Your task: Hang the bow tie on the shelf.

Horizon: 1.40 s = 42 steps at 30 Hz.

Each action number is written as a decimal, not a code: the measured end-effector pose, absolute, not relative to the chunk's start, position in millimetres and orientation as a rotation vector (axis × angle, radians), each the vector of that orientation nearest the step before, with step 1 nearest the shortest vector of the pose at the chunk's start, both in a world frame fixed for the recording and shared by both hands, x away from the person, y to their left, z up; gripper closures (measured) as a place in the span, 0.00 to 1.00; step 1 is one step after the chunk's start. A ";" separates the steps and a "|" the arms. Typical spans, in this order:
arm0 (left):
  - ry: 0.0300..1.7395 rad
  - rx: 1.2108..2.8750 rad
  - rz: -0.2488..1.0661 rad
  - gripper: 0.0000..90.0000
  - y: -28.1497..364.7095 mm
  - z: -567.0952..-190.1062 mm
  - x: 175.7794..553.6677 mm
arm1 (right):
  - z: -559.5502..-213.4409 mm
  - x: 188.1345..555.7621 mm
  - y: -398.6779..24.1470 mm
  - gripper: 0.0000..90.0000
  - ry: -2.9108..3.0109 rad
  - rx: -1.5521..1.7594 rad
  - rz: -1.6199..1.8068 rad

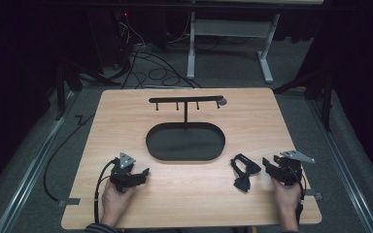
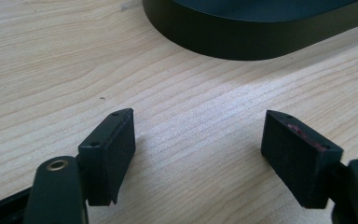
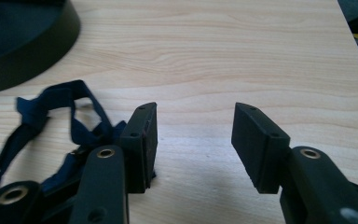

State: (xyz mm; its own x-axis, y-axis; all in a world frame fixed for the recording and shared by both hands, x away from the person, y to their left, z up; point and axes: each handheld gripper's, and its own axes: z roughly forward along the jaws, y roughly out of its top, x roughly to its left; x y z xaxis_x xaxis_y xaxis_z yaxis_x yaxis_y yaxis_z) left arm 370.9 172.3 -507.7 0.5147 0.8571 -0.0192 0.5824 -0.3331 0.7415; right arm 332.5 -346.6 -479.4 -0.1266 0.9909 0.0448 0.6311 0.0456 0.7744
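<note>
A dark blue bow tie with its strap (image 1: 244, 171) lies on the wooden table, right of a black oval tray (image 1: 184, 153). From the tray rises a T-shaped rack (image 1: 185, 100) with several hooks. My right gripper (image 1: 268, 166) rests just right of the bow tie, jaws apart with bare wood between them. In the right gripper view (image 3: 193, 144) the bow tie (image 3: 56, 112) lies outside the left jaw, close against it. My left gripper (image 1: 144, 174) sits at the front left, open over bare wood (image 2: 198, 154), with the tray's wall (image 2: 242, 37) ahead of it.
The table's front edge (image 1: 189, 224) runs just behind both hands. Its right edge (image 3: 354, 51) lies beyond the right gripper. Cables (image 1: 150, 73) and a metal table frame (image 1: 192, 48) stand on the grey floor past the far edge.
</note>
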 end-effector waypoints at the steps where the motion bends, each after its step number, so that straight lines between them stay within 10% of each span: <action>1: 1.171 2.048 0.496 0.30 172.3 -507.7 370.9 | -478.1 331.6 -345.6 0.58 1.815 1.626 0.911; 42: 1.170 2.049 0.495 0.29 172.3 -507.7 370.9 | -490.9 359.8 -300.2 0.78 2.034 1.580 1.023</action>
